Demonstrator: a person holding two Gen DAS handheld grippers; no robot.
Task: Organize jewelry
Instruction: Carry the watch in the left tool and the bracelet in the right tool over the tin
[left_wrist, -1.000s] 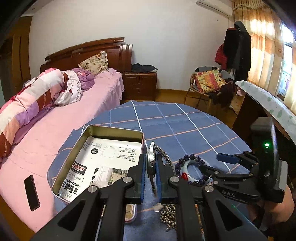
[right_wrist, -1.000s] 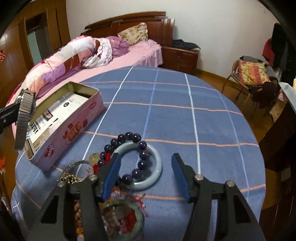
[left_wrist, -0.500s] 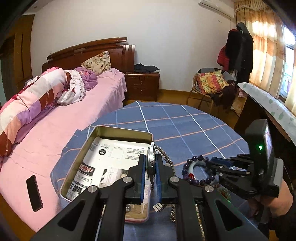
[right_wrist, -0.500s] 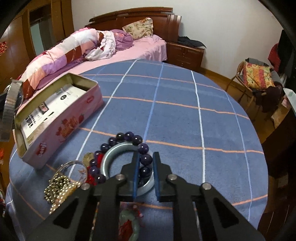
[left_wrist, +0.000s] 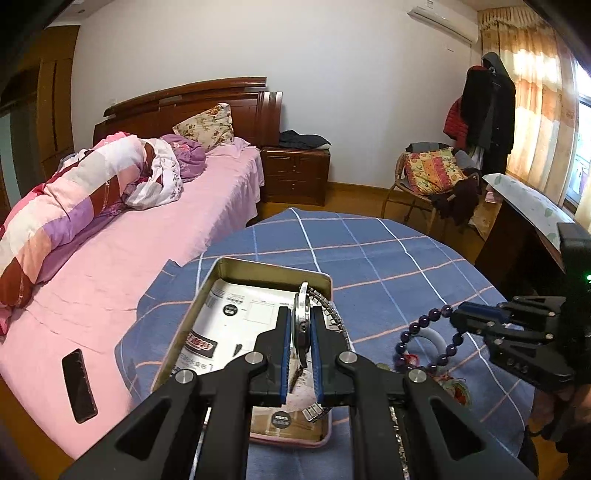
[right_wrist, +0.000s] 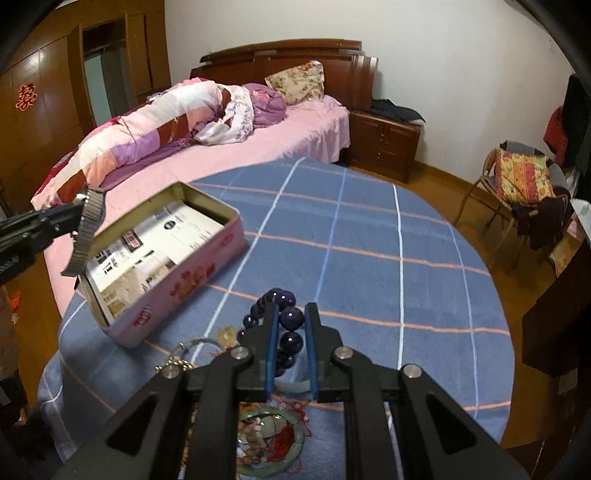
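Observation:
My left gripper (left_wrist: 300, 325) is shut on a silver metal watch (left_wrist: 303, 317) and holds it over the open pink tin box (left_wrist: 273, 269), which has printed paper inside. From the right wrist view the watch (right_wrist: 88, 230) hangs above the box's near left corner (right_wrist: 192, 280). My right gripper (right_wrist: 290, 325) is shut on a dark purple bead bracelet (right_wrist: 288, 321) and has it lifted off the blue checked tablecloth; the bracelet also shows in the left wrist view (left_wrist: 424, 332). A pale jade bangle (left_wrist: 430, 334) lies below it.
More jewelry lies near the table's front edge: a green bangle with red threads (right_wrist: 271, 443), a gold bead chain and ring (right_wrist: 181, 360). A pink bed (left_wrist: 129, 258) with a black phone (left_wrist: 79, 384) is left of the round table. A chair (right_wrist: 517, 184) stands far right.
My left gripper carried the watch leftward over the tin box. My right gripper closed on the purple bead bracelet and lifted it off the jade bangle.

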